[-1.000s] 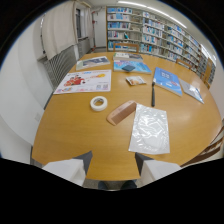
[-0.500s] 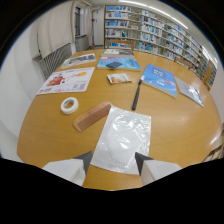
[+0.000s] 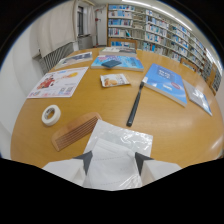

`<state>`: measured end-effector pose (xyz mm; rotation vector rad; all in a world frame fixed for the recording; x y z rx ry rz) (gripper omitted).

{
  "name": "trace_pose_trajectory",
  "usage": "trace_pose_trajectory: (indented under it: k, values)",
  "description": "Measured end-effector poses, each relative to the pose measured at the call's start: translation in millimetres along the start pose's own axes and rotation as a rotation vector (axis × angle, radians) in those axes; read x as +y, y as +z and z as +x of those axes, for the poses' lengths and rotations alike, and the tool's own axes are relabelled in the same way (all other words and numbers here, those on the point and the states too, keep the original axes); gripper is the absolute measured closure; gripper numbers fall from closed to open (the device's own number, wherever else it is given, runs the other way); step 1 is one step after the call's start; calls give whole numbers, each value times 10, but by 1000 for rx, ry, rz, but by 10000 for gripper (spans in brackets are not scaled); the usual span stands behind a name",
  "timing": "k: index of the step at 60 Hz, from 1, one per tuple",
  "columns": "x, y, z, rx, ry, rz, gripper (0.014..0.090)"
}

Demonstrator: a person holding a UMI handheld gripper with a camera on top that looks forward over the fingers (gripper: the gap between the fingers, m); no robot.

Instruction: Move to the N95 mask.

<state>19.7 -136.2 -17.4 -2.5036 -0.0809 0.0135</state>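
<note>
the n95 mask (image 3: 116, 155), white and sealed in a clear plastic bag, lies flat on the round wooden table (image 3: 165, 125), right at the claw. its near part sits between the two fingers of the gripper (image 3: 114, 161), and the rest of the bag reaches on ahead of them towards 12 o'clock. the claw stands open, one fingertip at each side of the bag with a gap between them, and neither fingertip can be seen pressing on it.

at about 10 o'clock from the mask, just beside the bag's corner, lies a brown comb (image 3: 75, 131). further out at 10 o'clock is a roll of white tape (image 3: 50, 114). a black pen (image 3: 135, 104) lies at about 1 o'clock, beyond the bag, pointing away from the fingers. past it at 12 o'clock is a small packet (image 3: 114, 80). an illustrated sheet (image 3: 60, 82) lies at 11 o'clock, and a blue booklet (image 3: 167, 83) at 1 o'clock. bookshelves (image 3: 165, 35) stand beyond the table.
</note>
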Motion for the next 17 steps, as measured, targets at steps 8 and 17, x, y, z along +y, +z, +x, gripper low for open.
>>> trace_pose_trajectory:
  k: [8,17]
  values:
    - [-50,33,10,-6,-4,-1,204]
    - [-60,28,17,-8,1,-2,205]
